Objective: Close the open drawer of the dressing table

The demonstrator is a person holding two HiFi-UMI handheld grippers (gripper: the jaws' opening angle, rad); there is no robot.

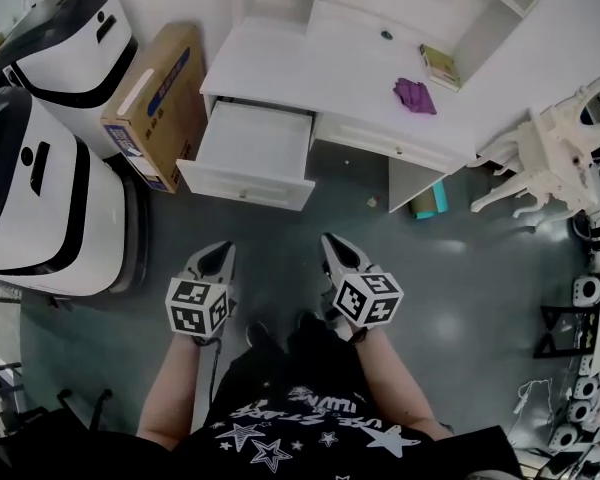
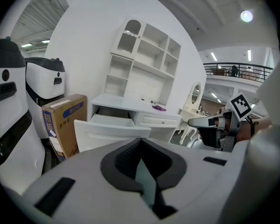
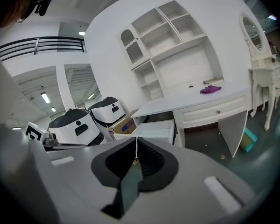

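Both tools are closed and empty, the left tool (image 1: 214, 252) and right tool (image 1: 334, 242) held well short of the drawer (image 1: 248, 153), which stands pulled out at the left end of the worktop (image 1: 310, 68). One narrow tip pushing off-centre could skew and jam it.

Soft, even indoor light; the head view is dimmish, its corners darkened. The dressing table (image 1: 310, 68) reads bright; the floor (image 1: 460, 268) carries a pale sheen. A ceiling lamp (image 2: 246, 16) glares at the upper right of the left gripper view. Both gripper views bulge fisheye-fashion, black-rimmed, with a soft foreground.
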